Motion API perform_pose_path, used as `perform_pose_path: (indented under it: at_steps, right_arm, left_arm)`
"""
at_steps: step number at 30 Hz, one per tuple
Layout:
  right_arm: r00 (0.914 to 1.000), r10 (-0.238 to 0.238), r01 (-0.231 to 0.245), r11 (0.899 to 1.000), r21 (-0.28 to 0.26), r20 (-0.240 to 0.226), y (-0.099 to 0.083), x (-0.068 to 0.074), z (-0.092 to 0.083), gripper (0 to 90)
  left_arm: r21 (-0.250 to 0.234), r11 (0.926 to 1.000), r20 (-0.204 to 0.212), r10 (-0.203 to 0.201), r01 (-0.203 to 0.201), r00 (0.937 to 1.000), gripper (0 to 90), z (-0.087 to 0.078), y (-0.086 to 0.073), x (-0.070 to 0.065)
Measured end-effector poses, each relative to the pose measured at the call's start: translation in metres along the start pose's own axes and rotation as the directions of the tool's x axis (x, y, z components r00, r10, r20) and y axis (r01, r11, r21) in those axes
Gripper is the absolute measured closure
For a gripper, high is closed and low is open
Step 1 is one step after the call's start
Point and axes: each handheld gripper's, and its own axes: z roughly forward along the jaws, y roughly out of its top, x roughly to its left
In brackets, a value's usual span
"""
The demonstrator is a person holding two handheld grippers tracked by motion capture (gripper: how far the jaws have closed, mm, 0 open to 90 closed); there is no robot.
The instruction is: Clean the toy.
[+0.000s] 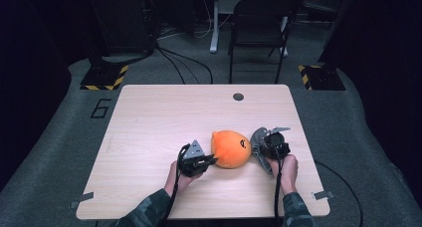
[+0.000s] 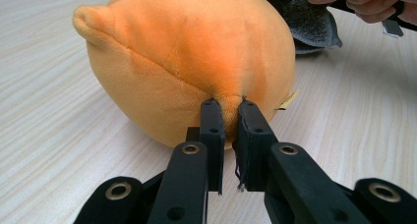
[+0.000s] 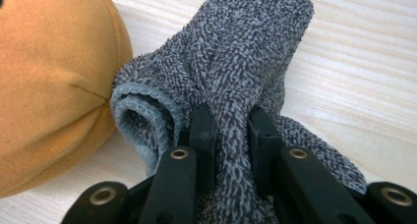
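Between the 2 fingers [image 2: 213,130] of the left gripper [image 2: 229,106] only a small pleat of the orange plush toy [image 2: 196,57] is pinched, low on its rounded side; the toy rests on the table [image 1: 149,117]. A fold of grey cloth [image 3: 236,67] is clamped by the right gripper [image 3: 231,118], bunched above its fingertips and touching the toy. If the cloth is rubbed hard against the plush, the thin pleat could be pulled free and the toy rolled aside. The loose cloth edge might also be snagged under the toy.
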Motion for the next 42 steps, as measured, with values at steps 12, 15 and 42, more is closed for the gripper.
perform_pose_path:
  at_steps: [12,15,42]
  right_arm:
    - [0.9974,-0.023,0.011,0.984,-0.179,-0.068,0.023,0.013,-0.056,77.0]
    - [0.9853,-0.094,0.056,0.967,-0.249,-0.142,0.034,0.039,-0.077,77.0]
    - [0.9842,-0.173,0.166,0.976,-0.143,-0.038,0.025,0.057,-0.049,77.0]
  left_arm:
    - [-0.006,0.9999,0.002,0.014,-0.014,0.9999,82.6,0.001,0.001,0.0]
    - [-0.007,0.9997,0.002,0.022,-0.022,0.9997,82.7,0.001,0.001,-0.001]
    - [-0.001,0.9998,0.013,0.018,-0.018,0.9998,82.7,0.002,0.0,0.0]
